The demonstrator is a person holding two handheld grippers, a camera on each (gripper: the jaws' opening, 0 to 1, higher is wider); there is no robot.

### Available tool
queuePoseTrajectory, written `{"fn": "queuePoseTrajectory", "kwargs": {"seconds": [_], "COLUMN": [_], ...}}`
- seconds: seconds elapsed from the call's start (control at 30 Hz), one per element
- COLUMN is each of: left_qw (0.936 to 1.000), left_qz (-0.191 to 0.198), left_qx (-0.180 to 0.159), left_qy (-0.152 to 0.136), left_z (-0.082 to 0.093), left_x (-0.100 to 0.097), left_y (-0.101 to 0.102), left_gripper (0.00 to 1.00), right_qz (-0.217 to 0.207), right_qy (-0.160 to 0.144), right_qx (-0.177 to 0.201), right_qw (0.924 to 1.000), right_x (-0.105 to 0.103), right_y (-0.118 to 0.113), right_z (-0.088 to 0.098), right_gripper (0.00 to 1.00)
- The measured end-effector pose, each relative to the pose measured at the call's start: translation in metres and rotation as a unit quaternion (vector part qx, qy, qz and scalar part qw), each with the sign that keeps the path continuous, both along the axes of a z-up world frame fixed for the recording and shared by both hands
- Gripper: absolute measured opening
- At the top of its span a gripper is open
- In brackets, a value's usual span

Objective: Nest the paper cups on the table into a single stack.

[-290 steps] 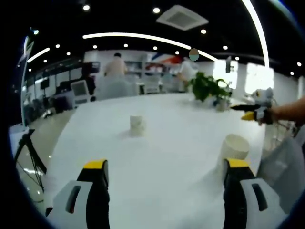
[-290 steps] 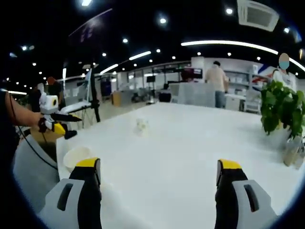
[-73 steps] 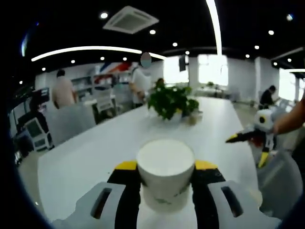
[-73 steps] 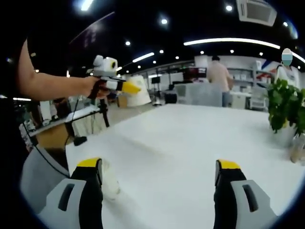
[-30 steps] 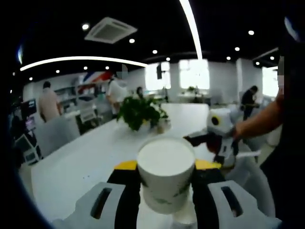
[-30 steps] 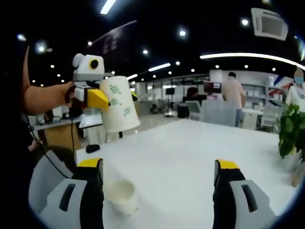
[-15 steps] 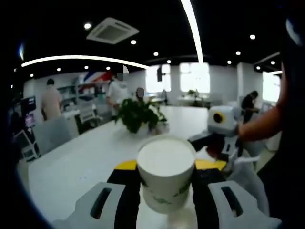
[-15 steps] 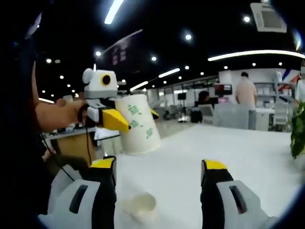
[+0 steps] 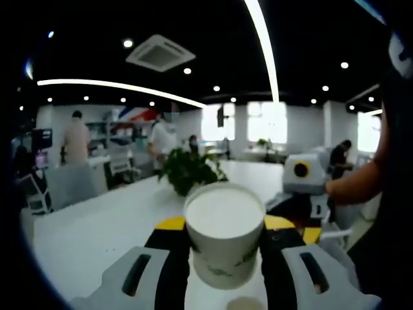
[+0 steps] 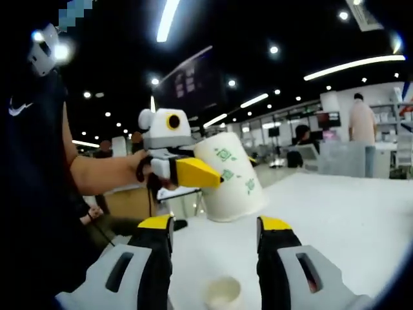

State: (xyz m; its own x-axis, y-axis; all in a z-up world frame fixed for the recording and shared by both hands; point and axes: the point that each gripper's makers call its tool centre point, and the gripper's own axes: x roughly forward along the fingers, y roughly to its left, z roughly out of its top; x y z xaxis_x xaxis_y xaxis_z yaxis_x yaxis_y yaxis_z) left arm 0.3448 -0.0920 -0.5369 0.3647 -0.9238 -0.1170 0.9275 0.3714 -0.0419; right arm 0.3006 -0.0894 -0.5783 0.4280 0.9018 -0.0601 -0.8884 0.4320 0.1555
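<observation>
Two yellow-tipped jaws of the left gripper (image 9: 224, 227) clamp a white paper cup (image 9: 224, 232), held up above the white table (image 10: 361, 213); the right gripper (image 10: 215, 231), jaws parted and gripping nothing, hovers over a second cup (image 10: 223, 292) standing near on the table

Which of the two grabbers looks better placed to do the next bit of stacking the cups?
Probably the left gripper: it already grips a paper cup held in the air. The right gripper is open around the second cup standing on the table, well placed to steady it.
</observation>
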Motion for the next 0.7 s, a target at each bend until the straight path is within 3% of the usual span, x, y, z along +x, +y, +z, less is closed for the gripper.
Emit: {"fn": "queuePoseTrajectory", "kwargs": {"seconds": [0.07, 0.17, 0.3, 0.37, 0.53, 0.7], "left_qw": [0.9997, 0.9985, 0.9975, 0.9949, 0.9934, 0.992], "left_qz": [0.006, -0.001, -0.015, -0.031, -0.052, -0.092], "left_qx": [-0.021, -0.055, -0.068, -0.093, -0.099, -0.077], "left_qy": [-0.006, 0.006, 0.014, 0.023, 0.025, 0.04], "left_z": [0.008, 0.016, 0.013, 0.017, 0.015, 0.004], "left_x": [0.001, -0.002, -0.008, -0.015, -0.022, -0.034], "left_y": [0.001, 0.0, -0.001, -0.001, 0.005, 0.008], "left_gripper": [0.41, 0.41, 0.41, 0.41, 0.41, 0.41], "right_qz": [0.003, 0.011, 0.037, 0.042, 0.068, 0.093], "right_qy": [0.003, 0.004, 0.002, 0.001, 0.016, 0.032], "right_qx": [-0.002, 0.004, 0.033, 0.038, 0.052, 0.06], "right_qw": [1.0, 0.9999, 0.9988, 0.9984, 0.9962, 0.9933], "right_x": [0.0, -0.003, -0.012, -0.014, -0.021, -0.026], "right_y": [0.001, 0.003, 0.011, 0.01, 0.011, 0.013], "right_z": [-0.001, 0.002, 0.019, 0.022, 0.029, 0.035], "right_gripper": [0.47, 0.45, 0.45, 0.43, 0.34, 0.26]}}
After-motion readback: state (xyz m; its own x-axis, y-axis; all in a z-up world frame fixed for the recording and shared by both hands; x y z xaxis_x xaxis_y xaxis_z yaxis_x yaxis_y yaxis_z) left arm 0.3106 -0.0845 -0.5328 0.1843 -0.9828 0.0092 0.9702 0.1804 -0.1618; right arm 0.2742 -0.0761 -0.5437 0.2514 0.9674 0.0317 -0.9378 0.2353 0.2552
